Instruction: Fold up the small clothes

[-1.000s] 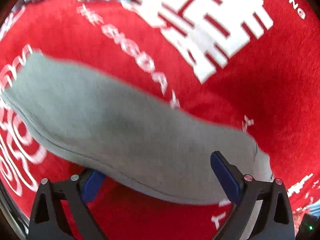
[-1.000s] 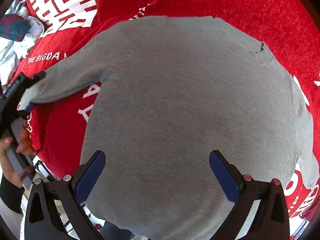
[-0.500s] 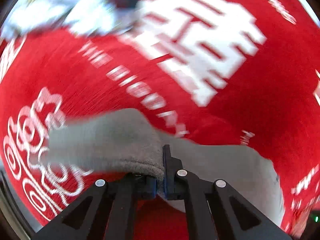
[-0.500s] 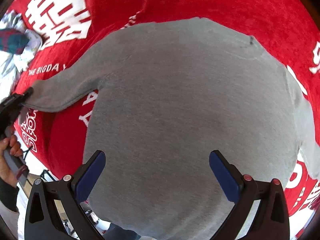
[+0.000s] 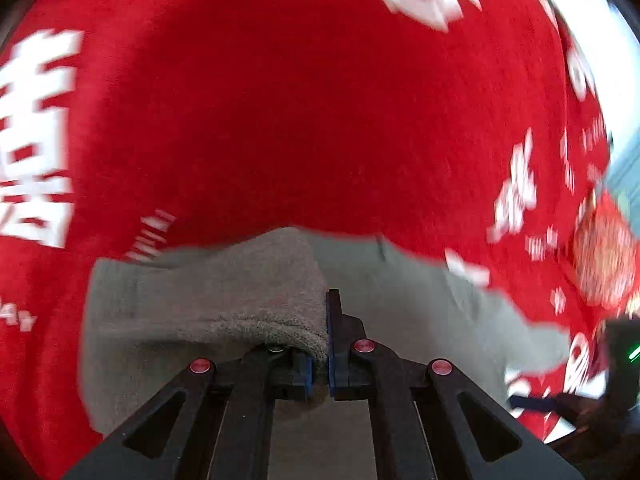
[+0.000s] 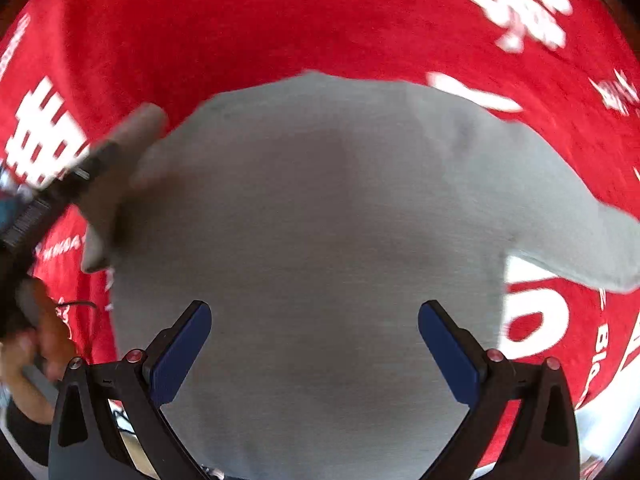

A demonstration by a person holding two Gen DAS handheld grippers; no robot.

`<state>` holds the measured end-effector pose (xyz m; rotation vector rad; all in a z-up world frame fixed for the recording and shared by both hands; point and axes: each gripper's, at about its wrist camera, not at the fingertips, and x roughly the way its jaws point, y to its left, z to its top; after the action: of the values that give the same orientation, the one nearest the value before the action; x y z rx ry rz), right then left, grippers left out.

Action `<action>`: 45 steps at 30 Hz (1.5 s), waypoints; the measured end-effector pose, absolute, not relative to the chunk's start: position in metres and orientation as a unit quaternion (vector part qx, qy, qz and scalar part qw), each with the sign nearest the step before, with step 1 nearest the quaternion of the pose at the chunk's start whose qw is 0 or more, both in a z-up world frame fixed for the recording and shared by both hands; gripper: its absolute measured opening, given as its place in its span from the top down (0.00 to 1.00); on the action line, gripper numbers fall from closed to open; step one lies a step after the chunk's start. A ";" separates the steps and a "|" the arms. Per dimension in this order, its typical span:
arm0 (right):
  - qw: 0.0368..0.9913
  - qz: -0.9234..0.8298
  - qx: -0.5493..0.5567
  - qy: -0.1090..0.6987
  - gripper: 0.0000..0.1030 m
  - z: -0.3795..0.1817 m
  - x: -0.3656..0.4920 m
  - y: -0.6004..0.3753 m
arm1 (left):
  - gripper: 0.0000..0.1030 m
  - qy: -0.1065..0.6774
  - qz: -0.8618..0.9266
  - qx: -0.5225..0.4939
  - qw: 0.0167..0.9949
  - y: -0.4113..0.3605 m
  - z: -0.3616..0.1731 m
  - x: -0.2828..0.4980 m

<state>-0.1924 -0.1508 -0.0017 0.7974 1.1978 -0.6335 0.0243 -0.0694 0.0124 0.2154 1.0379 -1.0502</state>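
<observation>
The left gripper pointed steeply downward, its two black fingers drawn almost together with the cuff end of a grey sleeve pinched between the blue pads. The jaws had just finished closing on that fabric. The sleeve draped forward and to the left of the fingertips, raised over the body of the grey top, which spread out beneath and to the right of the fingers. In the right wrist view the same left gripper appeared far off to the left of the right fingers, slanted up toward the sleeve end it carried, with the person's left hand wrapped around its handle lower down; that area was motion-blurred.

The right gripper pointed nearly straight down over the grey top, its fingers spread wide with nothing between the pads. The garment's body filled the space between and ahead of the fingers, and its other sleeve trailed off to the right beyond the right finger.

Everything lay on a red cloth printed with white lettering. Most of the print was blurred; left of the left fingers the letters "AY" could be made out, and right of the right fingers a large "O" and "BIG". The big white characters farther ahead could not be read.
</observation>
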 end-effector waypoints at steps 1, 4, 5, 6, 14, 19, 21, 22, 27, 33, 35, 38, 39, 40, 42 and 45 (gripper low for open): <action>0.700 -0.294 0.365 0.539 0.00 -0.008 -0.203 -0.158 | 0.95 0.479 -0.482 0.126 0.723 -0.086 -0.003 0.010; 0.684 -0.306 0.385 0.538 0.00 -0.025 -0.223 -0.172 | 0.95 0.487 -0.464 0.198 0.713 -0.106 -0.036 -0.016; 0.681 -0.307 0.390 0.538 0.00 -0.028 -0.228 -0.173 | 0.94 0.490 -0.462 0.213 0.708 -0.109 -0.042 -0.022; 0.679 -0.306 0.395 0.538 0.00 -0.033 -0.232 -0.173 | 0.93 0.491 -0.461 0.222 0.705 -0.109 -0.044 -0.027; 0.731 -0.244 0.337 0.541 0.00 -0.009 -0.176 -0.158 | 0.04 0.430 -0.428 0.261 0.751 -0.059 0.007 -0.016; 0.783 -0.201 0.172 0.563 0.00 0.010 -0.086 -0.119 | 0.04 0.431 -0.341 0.271 0.790 0.010 0.019 0.038; 0.789 -0.182 0.090 0.580 0.00 -0.003 -0.043 -0.097 | 0.04 0.444 -0.300 0.279 0.797 0.033 0.009 0.058; 0.790 -0.175 0.059 0.584 0.00 -0.009 -0.030 -0.089 | 0.04 0.457 -0.280 0.277 0.798 0.043 0.003 0.069; 0.768 -0.190 -0.100 0.604 0.98 -0.047 0.018 -0.065 | 0.04 0.502 -0.241 0.229 0.798 0.065 -0.017 0.101; 0.801 -0.235 0.232 0.500 0.93 -0.012 -0.039 -0.163 | 0.04 0.559 -0.248 0.156 0.776 0.061 -0.031 0.130; 0.782 -0.251 0.349 0.452 0.92 -0.019 -0.075 -0.198 | 0.04 0.582 -0.251 0.141 0.760 0.051 -0.041 0.144; 0.732 -0.270 0.463 0.421 0.64 -0.045 -0.114 -0.226 | 0.04 0.608 -0.263 0.128 0.738 0.037 -0.058 0.158; 0.713 -0.277 0.497 0.410 0.48 -0.055 -0.128 -0.232 | 0.04 0.609 -0.263 0.132 0.736 0.032 -0.062 0.160; 0.698 -0.278 0.529 0.394 0.44 -0.063 -0.140 -0.235 | 0.04 0.612 -0.266 0.137 0.732 0.025 -0.067 0.161; 0.687 -0.274 0.569 0.359 0.43 -0.067 -0.156 -0.236 | 0.04 0.618 -0.273 0.140 0.724 0.014 -0.074 0.161; 0.667 -0.287 0.597 0.341 0.71 -0.072 -0.164 -0.242 | 0.35 0.621 -0.287 0.134 0.717 0.001 -0.074 0.159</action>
<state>-0.1643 -0.2425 -0.0719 1.3473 0.7699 -0.6487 0.1586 0.0013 -0.0738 0.2955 1.3740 -0.6362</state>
